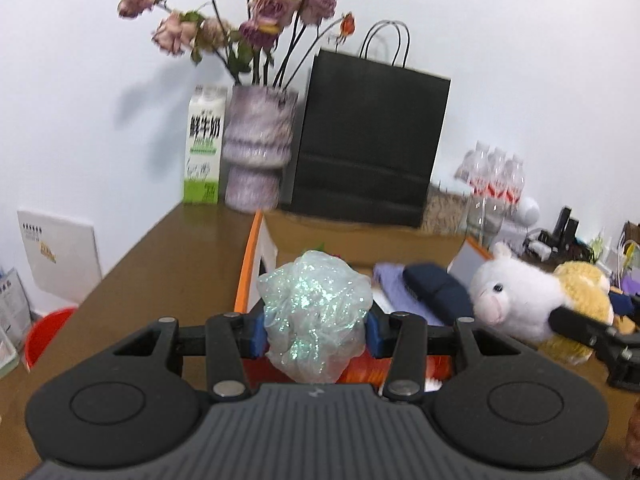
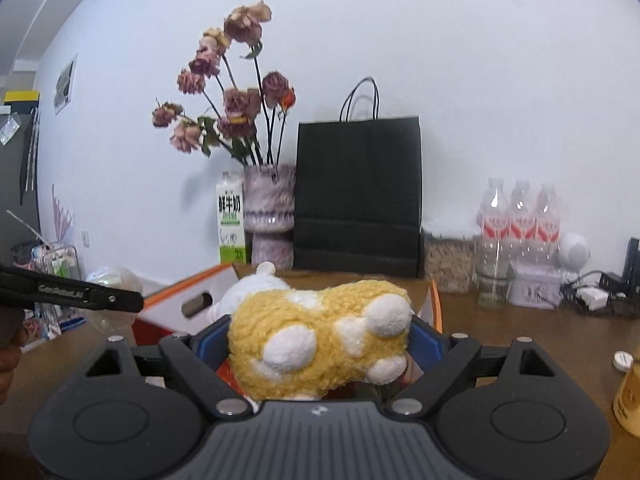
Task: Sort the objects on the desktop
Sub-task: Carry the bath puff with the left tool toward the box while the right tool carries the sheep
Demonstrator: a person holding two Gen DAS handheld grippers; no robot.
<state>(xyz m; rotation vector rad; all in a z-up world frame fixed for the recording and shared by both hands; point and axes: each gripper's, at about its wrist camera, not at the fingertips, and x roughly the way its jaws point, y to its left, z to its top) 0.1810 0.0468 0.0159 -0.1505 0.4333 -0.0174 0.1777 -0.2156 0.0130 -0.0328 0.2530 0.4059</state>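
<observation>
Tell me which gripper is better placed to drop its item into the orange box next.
Left, probably. The left gripper, shut on the glittery mesh ball, sits right at the orange box. The right gripper holds the yellow plush toy nearer the box's far side.

Bright, even indoor light fills both fisheye views, their corners vignetted black. Motion blur smears the dried roses [image 1: 256,12] and vase [image 1: 258,148]; soft shadows fall on the wall [image 1: 520,60].

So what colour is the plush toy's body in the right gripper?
Yellow with white spots, clearest in the right wrist view.
</observation>
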